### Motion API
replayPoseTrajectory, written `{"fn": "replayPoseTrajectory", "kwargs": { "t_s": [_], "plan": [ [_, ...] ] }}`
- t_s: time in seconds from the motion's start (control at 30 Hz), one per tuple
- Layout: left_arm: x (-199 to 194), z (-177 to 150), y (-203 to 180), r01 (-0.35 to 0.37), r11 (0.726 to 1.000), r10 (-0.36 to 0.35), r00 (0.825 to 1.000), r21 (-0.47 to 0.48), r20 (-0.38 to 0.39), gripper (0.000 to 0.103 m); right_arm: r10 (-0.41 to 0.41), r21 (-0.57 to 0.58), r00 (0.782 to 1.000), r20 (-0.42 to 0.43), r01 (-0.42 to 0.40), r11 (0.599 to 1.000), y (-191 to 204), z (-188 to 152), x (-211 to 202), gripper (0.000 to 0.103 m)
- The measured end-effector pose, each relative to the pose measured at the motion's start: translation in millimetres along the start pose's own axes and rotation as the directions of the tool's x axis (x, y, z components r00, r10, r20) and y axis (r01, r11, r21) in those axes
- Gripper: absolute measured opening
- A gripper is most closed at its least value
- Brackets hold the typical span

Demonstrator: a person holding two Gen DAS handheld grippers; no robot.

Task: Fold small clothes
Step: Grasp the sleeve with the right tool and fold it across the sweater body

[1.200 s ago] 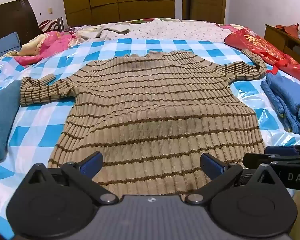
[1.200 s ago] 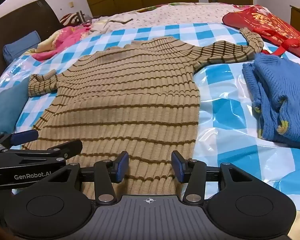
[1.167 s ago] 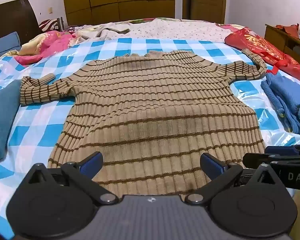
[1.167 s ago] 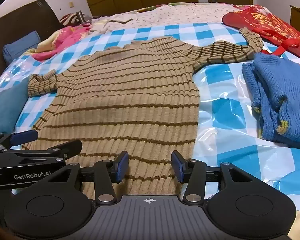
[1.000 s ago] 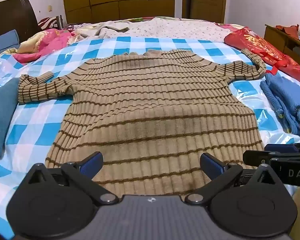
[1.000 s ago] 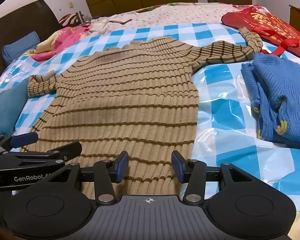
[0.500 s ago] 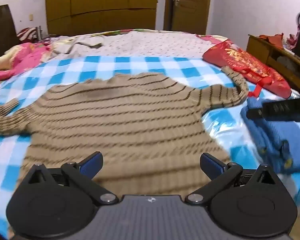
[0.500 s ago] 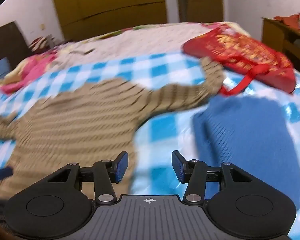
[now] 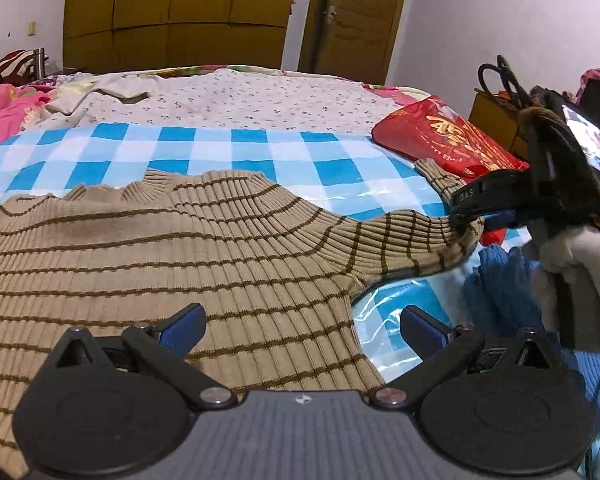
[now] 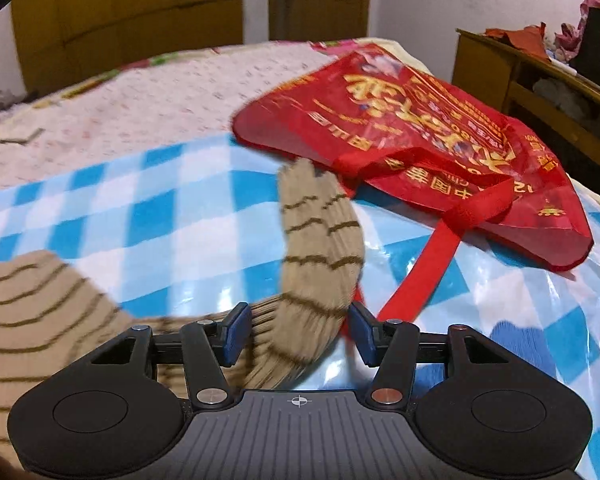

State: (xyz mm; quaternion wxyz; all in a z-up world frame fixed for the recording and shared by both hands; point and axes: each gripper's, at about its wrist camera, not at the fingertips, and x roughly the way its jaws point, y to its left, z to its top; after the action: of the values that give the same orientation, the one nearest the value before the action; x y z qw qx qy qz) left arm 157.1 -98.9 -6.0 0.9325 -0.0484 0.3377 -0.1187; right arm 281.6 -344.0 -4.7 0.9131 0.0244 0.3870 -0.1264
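1. The tan striped sweater (image 9: 148, 248) lies flat on the blue-checked bed cover (image 9: 220, 148). A second ago both cameras looked at its hem; now both look at its sleeve (image 10: 320, 248) by the red bag (image 10: 412, 128).
2. The right gripper (image 10: 294, 330) points down at the sleeve, which lies between its jaws; they are closing, pads not yet pressing.
3. The left gripper (image 9: 302, 326) hovers over the sweater's body, jaws wide apart and empty.
4. Only the left view shows the right gripper's tip on the sleeve and the blue garment (image 9: 500, 280) beside it.
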Motion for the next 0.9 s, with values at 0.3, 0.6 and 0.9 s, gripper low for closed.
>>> {"fn": "replayPoseTrajectory", "kwargs": {
  "t_s": [0.3, 0.6, 0.9],
  "plan": [
    [-23.5, -3.2, 25.3, 0.017, 0.998, -0.016, 1.0, -0.053, 0.016, 0.103, 0.109, 0.097, 0.993, 0.041, -0.112, 0.989, -6.0, 10.0, -25.3, 0.011],
    [-92.3, -29.9, 102.4, -0.131, 0.983, 0.141, 0.988, -0.128, 0.067, 0.103, 0.582, -0.252, 0.798, 0.157, -0.537, 0.805, 144.9, -7.2, -134.0, 0.011],
    [-101.5, -53.1, 142.8, -0.202, 0.967, 0.215, 0.974, -0.157, 0.068, 0.103, 0.528, -0.506, 0.831, -0.174, -0.536, 0.676, 254.3, -88.7, -100.1, 0.018]
  ]
}}
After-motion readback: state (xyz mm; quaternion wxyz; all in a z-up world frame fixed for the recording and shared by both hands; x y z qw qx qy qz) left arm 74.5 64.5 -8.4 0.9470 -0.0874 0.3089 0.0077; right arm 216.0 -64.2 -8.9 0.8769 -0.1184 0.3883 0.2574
